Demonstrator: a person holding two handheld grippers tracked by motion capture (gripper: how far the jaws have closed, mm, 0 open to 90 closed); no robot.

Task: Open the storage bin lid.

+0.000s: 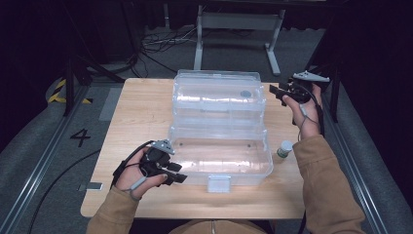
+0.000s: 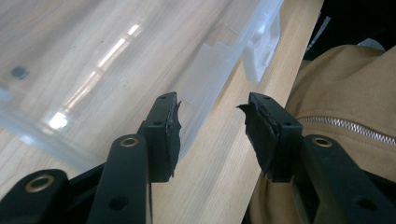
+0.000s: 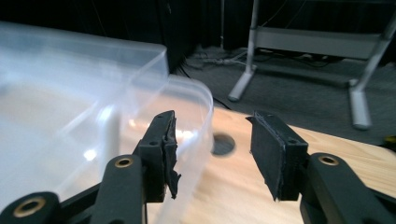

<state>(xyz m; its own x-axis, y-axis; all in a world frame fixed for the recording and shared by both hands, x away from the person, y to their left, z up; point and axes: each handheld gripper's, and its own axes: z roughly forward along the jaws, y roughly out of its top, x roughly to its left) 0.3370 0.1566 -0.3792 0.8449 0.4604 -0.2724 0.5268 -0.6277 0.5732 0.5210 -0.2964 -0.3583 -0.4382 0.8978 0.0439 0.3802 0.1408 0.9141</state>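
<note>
Clear plastic box (image 1: 221,156) stands open in the middle of the wooden surface (image 1: 141,117), its lid (image 1: 219,95) swung back and standing behind the base, the white front latch (image 1: 218,184) facing me.

Left side: my left fingers (image 1: 176,173) are apart with nothing between them, just beside the box's front left corner. In the left gripper view the near wall (image 2: 205,88) runs past one finger pad (image 2: 170,135) while the other hangs over the bare surface. Risk: if I close here without setting the pads on either side of the wall, they nip air or glance off the slick plastic and shove the empty base sideways. The base looks light, so I judge that it will slide readily.

Centre: the lid appears to rest on its hinge alone. A knock to the base could let it fall forward onto the left fingers.

Right side: my right fingers (image 1: 278,92) are also apart and empty, raised near the lid's right end. The right gripper view shows the lid's rounded corner (image 3: 196,100) close by one pad (image 3: 168,149), not touching. Risk: a careless sweep pushes the lid or twists the hinge.

Lower right: a small white-capped bottle (image 1: 285,148) stands near the base's right wall, close to my right sleeve (image 1: 321,180). Lowering that forearm could tip it, and I judge that it would roll off the edge.
</note>
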